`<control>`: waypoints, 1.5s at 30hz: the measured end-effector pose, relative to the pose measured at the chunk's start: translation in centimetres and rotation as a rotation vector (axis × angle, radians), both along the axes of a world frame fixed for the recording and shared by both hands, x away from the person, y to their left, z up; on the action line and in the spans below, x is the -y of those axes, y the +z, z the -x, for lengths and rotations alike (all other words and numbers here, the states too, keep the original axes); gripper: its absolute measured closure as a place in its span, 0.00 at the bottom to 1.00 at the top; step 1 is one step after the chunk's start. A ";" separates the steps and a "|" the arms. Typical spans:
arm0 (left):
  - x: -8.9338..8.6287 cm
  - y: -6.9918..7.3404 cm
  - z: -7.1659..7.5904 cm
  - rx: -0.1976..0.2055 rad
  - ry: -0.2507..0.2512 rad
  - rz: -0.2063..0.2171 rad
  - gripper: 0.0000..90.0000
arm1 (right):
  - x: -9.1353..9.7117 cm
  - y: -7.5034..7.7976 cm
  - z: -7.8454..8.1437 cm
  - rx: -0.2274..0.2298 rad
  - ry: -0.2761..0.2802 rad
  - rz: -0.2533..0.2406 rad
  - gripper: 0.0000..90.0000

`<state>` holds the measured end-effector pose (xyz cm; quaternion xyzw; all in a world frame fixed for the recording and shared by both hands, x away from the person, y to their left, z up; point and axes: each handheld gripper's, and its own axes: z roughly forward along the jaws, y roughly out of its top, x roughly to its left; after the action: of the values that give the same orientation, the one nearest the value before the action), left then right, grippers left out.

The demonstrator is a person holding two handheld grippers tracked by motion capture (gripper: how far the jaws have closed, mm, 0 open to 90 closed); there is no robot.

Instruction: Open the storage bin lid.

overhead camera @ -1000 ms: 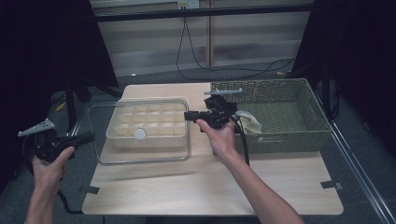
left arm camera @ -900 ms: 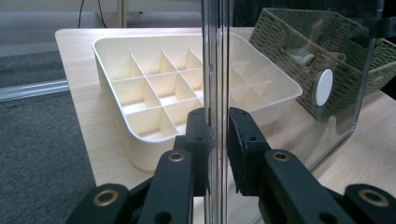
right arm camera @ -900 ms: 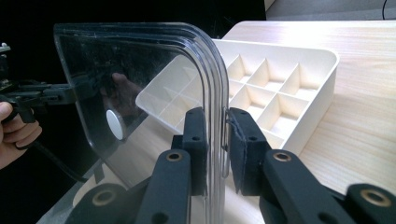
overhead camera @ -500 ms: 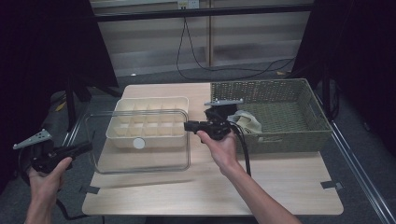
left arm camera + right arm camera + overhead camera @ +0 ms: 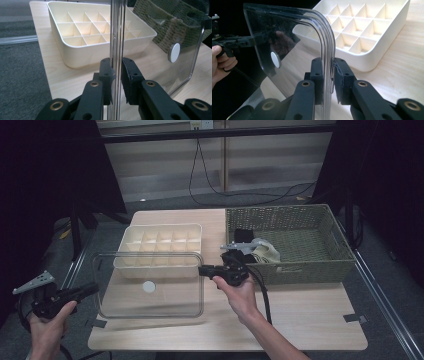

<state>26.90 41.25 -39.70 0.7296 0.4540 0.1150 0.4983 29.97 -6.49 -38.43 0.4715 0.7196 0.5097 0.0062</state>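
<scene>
A clear plastic lid with a white round knob hangs flat above the table's near left part, its far edge overlapping the cream compartment tray. My left gripper is shut on the lid's left rim, off the table's left side. My right gripper is shut on the right rim. In the left gripper view the pads pinch the lid's edge, with the tray behind it. In the right gripper view the jaws clamp the curved corner, and the left gripper shows at the far side.
A green woven basket stands at the back right and holds a white and a black item near its left end. The wooden table has bare room at the near right. Dark floor and a stand lie to the left.
Both hands have carried the lid toward the near edge and a little down, so it has slid off most of the cream tray. Both grips hold as before.
</scene>
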 end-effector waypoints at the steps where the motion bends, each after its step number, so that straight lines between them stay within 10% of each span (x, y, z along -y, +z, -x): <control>1: 0.0 0.0 0.0 0.000 0.000 0.000 0.88 | 0.0 0.0 0.0 0.000 0.000 0.000 0.87; 14: -0.5 -3.0 0.6 -0.112 -0.006 -0.015 0.88 | -0.8 -2.6 0.6 -0.056 0.006 0.039 0.87; 45: 0.3 -6.7 -1.6 -0.208 0.015 -0.016 0.76 | -1.6 -6.2 -1.2 -0.112 -0.027 0.110 0.79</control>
<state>28.50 40.96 -46.40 0.7381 0.5079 0.0462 0.4416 31.16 -4.90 -44.67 0.5078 0.7393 0.4422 -0.0014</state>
